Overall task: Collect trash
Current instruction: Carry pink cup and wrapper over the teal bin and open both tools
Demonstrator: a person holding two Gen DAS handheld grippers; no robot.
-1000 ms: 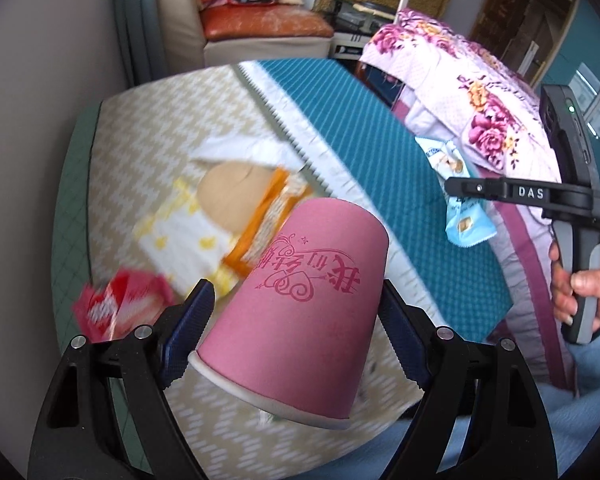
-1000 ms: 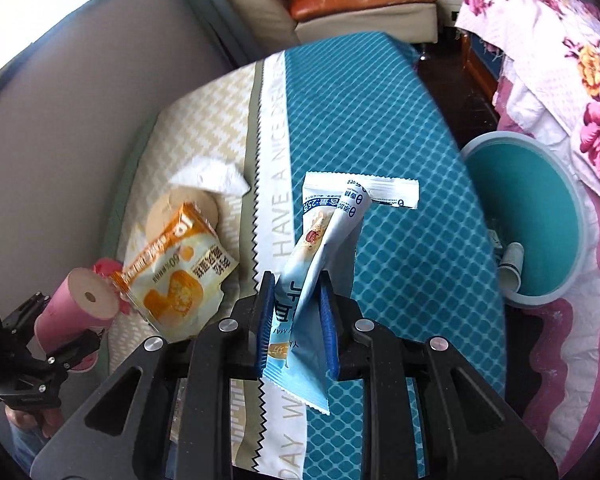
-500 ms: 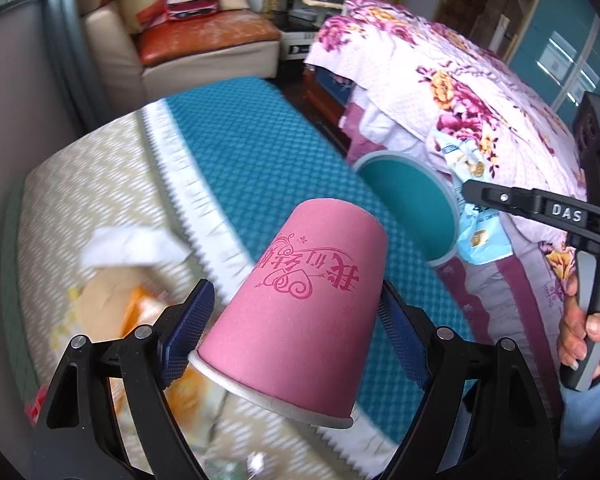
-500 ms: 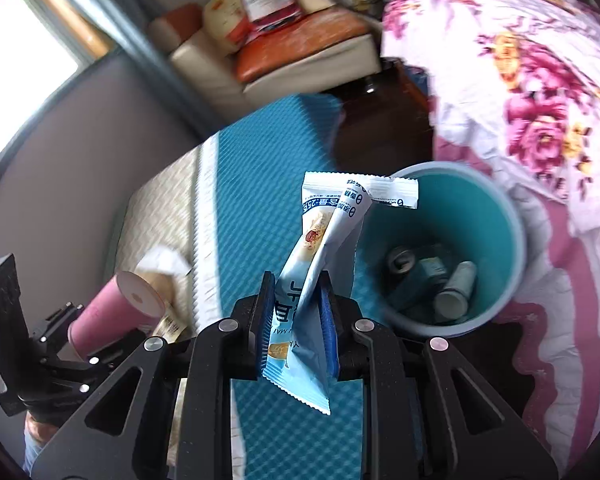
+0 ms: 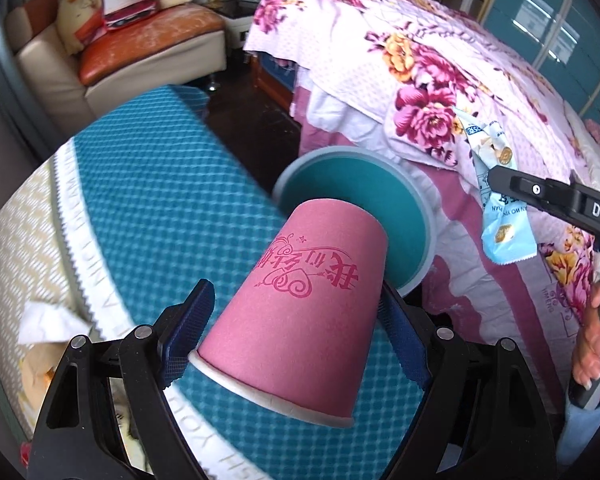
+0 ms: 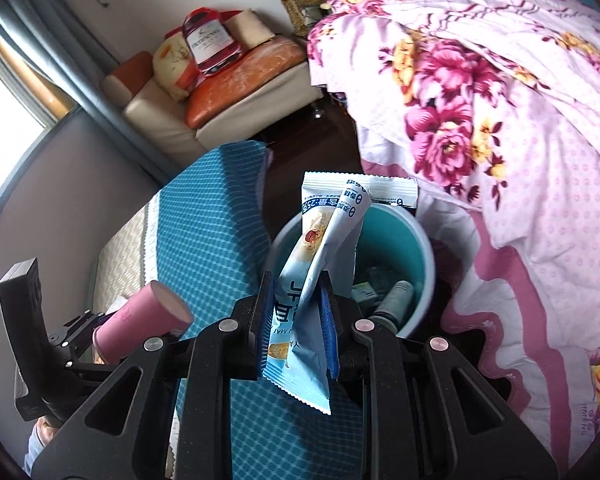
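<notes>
Hovering at the edge of the tabletop (image 5: 148, 200), the left claw (image 5: 292, 340) was seen spread wide around a pink paper cup (image 5: 300, 300), its pads pressed on the cup's sides near the rim. The cup was held inverted, with its closed base pointed ahead and downward toward the teal bin (image 5: 400, 216). In the left wrist view the bin was placed directly beyond the cup's base, off the tabletop edge and beside the floral bedspread (image 5: 440, 80).

The right claw (image 6: 298, 324) was pressed nearly together, pinching a light-blue snack wrapper (image 6: 320, 280) by its lower part. The wrapper's long axis was stood roughly upright, with its sealed top edge raised in front of the bin's mouth (image 6: 424, 248). Cans or bottles were visible inside the bin.

The right claw was judged the nearer to the opening, the bin mouth being just ahead of and below its pads. The left claw was judged to remain over the teal cloth, short of the rim. A crumpled tissue (image 5: 48, 320) and other wrappers were left on the tabletop.
</notes>
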